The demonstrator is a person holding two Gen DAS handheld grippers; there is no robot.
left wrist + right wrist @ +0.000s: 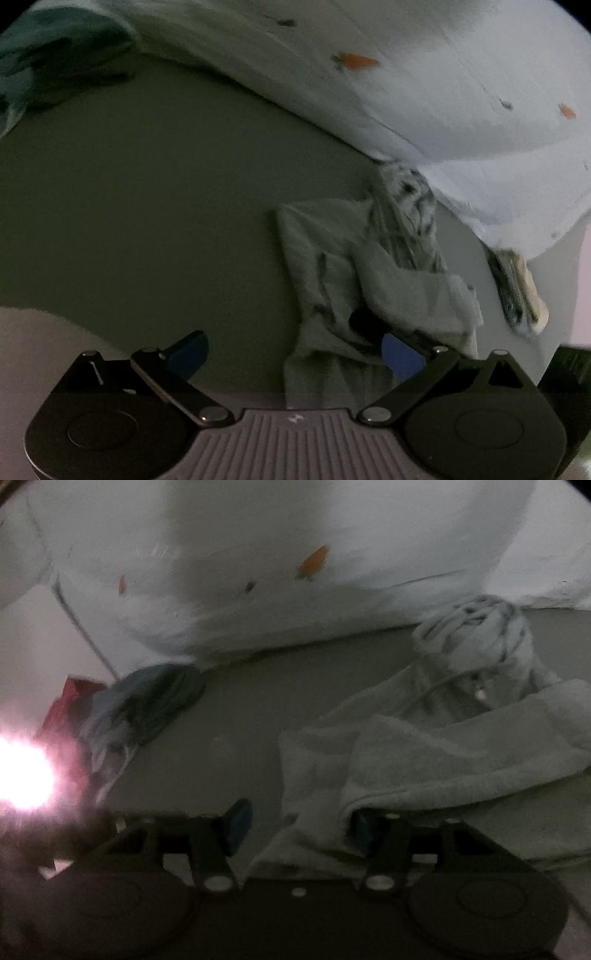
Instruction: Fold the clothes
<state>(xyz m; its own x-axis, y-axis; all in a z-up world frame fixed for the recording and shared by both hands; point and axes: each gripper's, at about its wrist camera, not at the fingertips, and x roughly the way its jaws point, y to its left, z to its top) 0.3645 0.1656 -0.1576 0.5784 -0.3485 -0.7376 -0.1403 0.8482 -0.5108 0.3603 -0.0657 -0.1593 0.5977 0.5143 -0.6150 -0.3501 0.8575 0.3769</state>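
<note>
A pale grey-green garment [354, 266] lies crumpled on the grey bed surface [147, 206], with a white and dark streaked part [406, 199] bunched at its far end. My left gripper [294, 355] is open wide just above the garment's near end, and the right blue pad [400, 356] is close to a fold. In the right wrist view the same garment [443, 753] spreads to the right. My right gripper [301, 829] is open, with a fold of the garment draped over its right finger [364, 830] and the left finger over bare surface.
White bedding with orange carrot prints [461, 92] is heaped along the far side. A teal cloth [55, 59] lies at the far left, also seen as a bundle [147, 701] beside a red object [70, 701]. A patterned item [517, 291] lies at the right. Bright glare [22, 775] washes out the left.
</note>
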